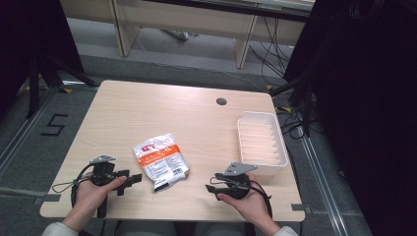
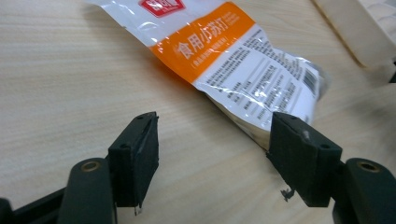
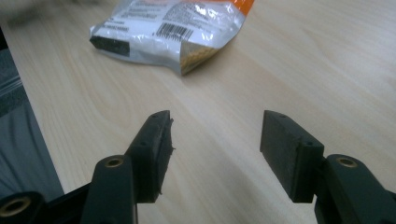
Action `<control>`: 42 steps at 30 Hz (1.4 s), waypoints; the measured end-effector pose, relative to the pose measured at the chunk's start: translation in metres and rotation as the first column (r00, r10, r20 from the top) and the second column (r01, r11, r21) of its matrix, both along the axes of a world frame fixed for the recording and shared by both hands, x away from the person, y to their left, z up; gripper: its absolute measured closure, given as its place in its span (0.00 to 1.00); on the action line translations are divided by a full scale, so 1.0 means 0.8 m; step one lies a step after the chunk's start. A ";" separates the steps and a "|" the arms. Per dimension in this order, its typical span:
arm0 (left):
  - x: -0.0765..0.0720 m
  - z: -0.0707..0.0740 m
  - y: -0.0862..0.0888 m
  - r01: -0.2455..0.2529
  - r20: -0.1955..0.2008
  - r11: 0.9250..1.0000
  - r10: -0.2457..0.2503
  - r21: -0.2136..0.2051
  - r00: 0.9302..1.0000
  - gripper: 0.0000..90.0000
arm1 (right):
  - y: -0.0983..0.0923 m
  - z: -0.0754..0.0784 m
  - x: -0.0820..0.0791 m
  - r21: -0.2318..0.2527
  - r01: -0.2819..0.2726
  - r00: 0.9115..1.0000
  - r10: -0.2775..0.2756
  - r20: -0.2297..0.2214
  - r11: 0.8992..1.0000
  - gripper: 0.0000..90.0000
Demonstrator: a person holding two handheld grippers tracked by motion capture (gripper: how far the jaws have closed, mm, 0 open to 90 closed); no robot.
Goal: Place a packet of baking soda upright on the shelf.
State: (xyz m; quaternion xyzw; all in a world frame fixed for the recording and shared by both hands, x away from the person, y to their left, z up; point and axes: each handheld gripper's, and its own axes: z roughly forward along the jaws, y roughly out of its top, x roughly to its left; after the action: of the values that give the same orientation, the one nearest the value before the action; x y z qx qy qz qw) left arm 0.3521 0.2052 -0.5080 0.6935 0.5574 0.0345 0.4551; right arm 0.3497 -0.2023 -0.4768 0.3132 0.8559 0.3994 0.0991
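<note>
Both grippers rested on the table, jaws apart and empty — the left gripper (image 2: 212,158) just short of the pouch (image 2: 233,60), the right gripper (image 3: 215,154) farther back. That crinkly foil pouch probably felt light, soft, slippery — best pinched at its flat sealed edge.

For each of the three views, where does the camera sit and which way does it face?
High view: above the person's side, looking forward and down on the light wooden table; both hands, left gripper, right gripper, white ribbed plastic tray.
Left gripper view: behind its open jaws, facing the orange-and-white foil packet.
Right gripper view: behind its open jaws, facing the packet's barcode end.
All three share the packet.
</note>
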 end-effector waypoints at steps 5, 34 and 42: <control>0.012 0.000 0.001 -0.023 0.001 1.000 0.023 0.011 1.000 0.36 | 0.001 -0.002 0.002 0.013 0.007 1.000 -0.007 0.026 1.000 0.49; 0.074 -0.012 -0.007 -0.074 -0.083 0.995 0.069 -0.063 0.994 0.44 | 0.009 -0.008 0.002 -0.005 -0.012 1.000 0.012 0.025 1.000 0.50; 0.080 -0.014 -0.013 -0.082 -0.095 0.992 0.073 -0.092 0.993 0.46 | 0.010 -0.009 0.002 -0.012 -0.010 1.000 0.010 0.019 1.000 0.50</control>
State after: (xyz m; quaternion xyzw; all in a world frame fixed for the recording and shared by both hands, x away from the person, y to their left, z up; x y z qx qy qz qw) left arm 0.4161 0.1951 -0.5192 0.6497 0.6051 -0.0063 0.4601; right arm 0.3513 -0.1943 -0.4842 0.3046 0.8589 0.3976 0.1071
